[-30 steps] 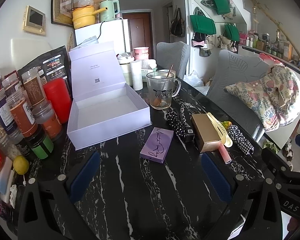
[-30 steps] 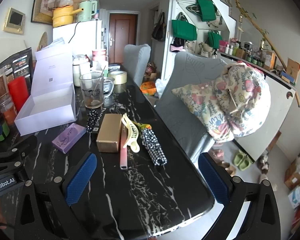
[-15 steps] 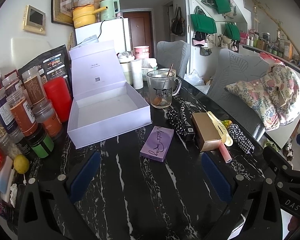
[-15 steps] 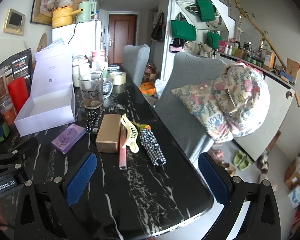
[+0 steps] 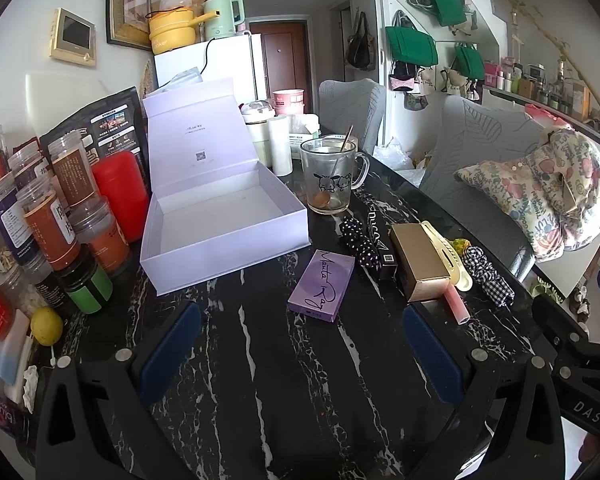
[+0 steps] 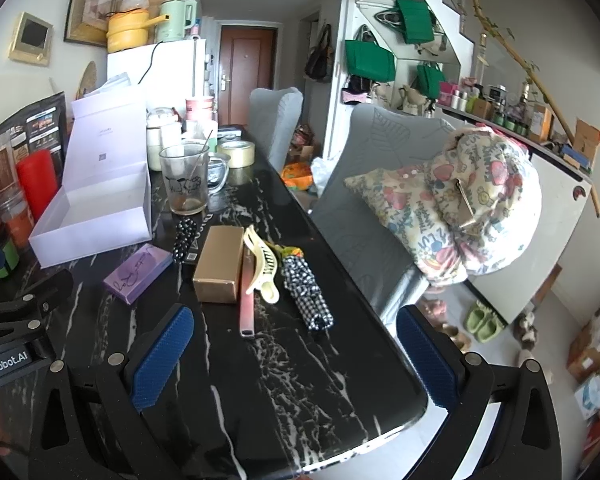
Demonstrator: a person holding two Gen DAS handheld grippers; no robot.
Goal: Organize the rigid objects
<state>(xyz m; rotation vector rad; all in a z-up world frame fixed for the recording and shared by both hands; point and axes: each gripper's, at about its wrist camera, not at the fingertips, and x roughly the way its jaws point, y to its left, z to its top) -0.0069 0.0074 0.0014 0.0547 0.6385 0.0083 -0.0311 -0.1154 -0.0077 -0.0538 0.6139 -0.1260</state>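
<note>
Both the left gripper [image 5: 300, 352] and right gripper [image 6: 292, 352] hover with jaws apart, empty, above the bench [image 5: 284, 380] near the purple box [image 5: 322, 285].

left gripper [image 5: 300, 354] eased slightly toward purple box [image 5: 321, 285] | right gripper [image 6: 290, 354] nudged forward

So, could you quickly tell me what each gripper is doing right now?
Left gripper: open, holding nothing.
Right gripper: open, holding nothing.
</note>
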